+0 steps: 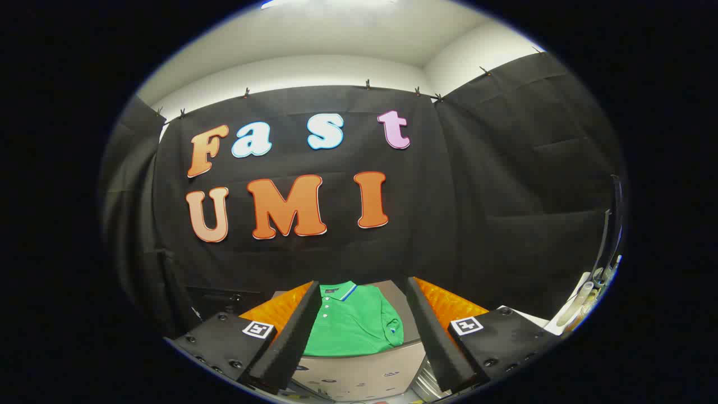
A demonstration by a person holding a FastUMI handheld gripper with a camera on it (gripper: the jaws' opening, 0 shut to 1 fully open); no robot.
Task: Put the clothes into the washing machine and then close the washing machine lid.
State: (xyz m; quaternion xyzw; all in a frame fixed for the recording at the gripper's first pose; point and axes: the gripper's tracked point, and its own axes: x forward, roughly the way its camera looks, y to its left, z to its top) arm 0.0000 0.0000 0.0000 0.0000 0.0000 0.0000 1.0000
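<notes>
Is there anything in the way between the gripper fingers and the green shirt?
Nothing visible is. The gripper is open, and the green polo shirt with the blue-trimmed collar lies flat on the grey surface just ahead, seen through the gap between its two black fingers. No other object sits between them.

A green polo shirt of soft, matt knit cloth, with a ribbed collar and small pale buttons, lies low in the middle of the frame on a smooth, pale grey surface with a faint sheen. The open claw flanks the shirt without touching it, with matt black, foam-like fingers backed by glossy, dimpled orange plastic.
</notes>
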